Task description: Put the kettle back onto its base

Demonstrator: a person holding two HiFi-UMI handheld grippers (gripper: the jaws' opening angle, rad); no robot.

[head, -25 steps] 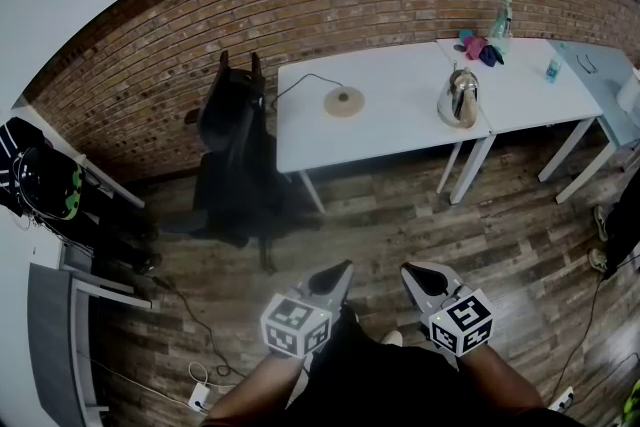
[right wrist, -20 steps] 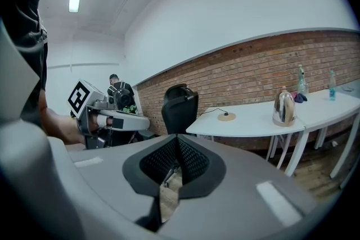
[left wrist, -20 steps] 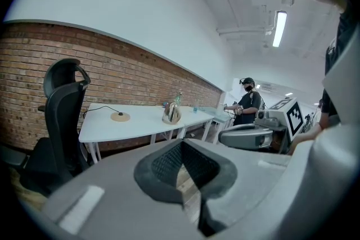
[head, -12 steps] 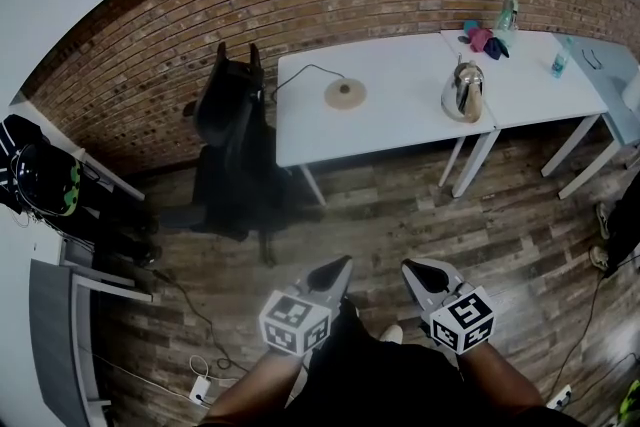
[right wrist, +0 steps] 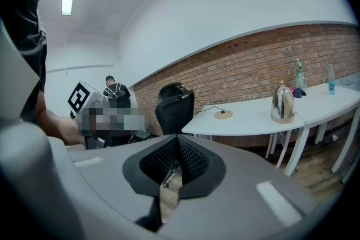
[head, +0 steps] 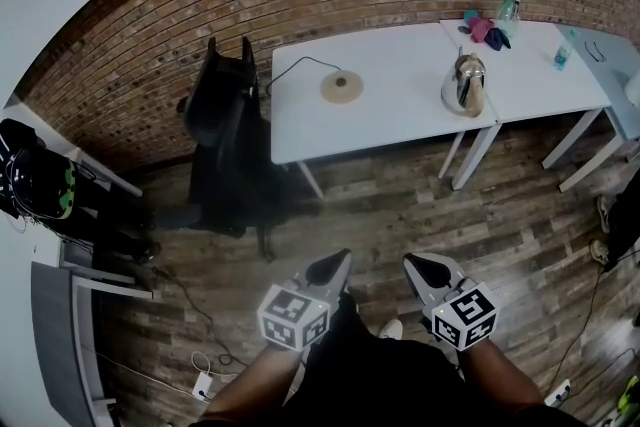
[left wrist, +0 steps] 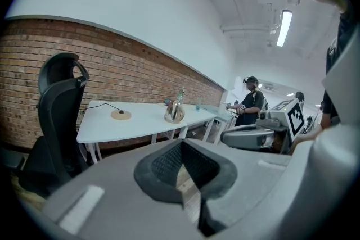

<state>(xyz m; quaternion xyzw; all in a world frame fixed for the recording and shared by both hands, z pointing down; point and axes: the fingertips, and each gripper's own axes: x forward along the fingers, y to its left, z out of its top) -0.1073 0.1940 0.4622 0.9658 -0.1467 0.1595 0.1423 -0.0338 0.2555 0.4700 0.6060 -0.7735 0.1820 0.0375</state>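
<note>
The steel kettle (head: 465, 83) stands near the right end of the white table (head: 390, 120). It is well apart from its round tan base (head: 341, 87), which lies left of it with a black cord. Both grippers hang low over the wooden floor, far from the table. My left gripper (head: 332, 267) and right gripper (head: 426, 267) are side by side, each shut with nothing between the pads. The left gripper view shows the kettle (left wrist: 175, 111) and base (left wrist: 120, 115) beyond its shut gripper (left wrist: 181, 146). The right gripper view shows the kettle (right wrist: 282, 104) and base (right wrist: 223, 114) beyond its shut gripper (right wrist: 177, 140).
A black office chair (head: 225, 135) stands at the table's left end. A second table (head: 585, 80) adjoins on the right with bottles (head: 509, 5) and a pink cloth (head: 480, 27). Cables and a power strip (head: 203, 385) lie on the floor at left. A brick wall runs behind.
The view has drifted a little toward the table, which now looks slightly larger. Both grippers stay shut, side by side and empty. The kettle and base have not moved.
</note>
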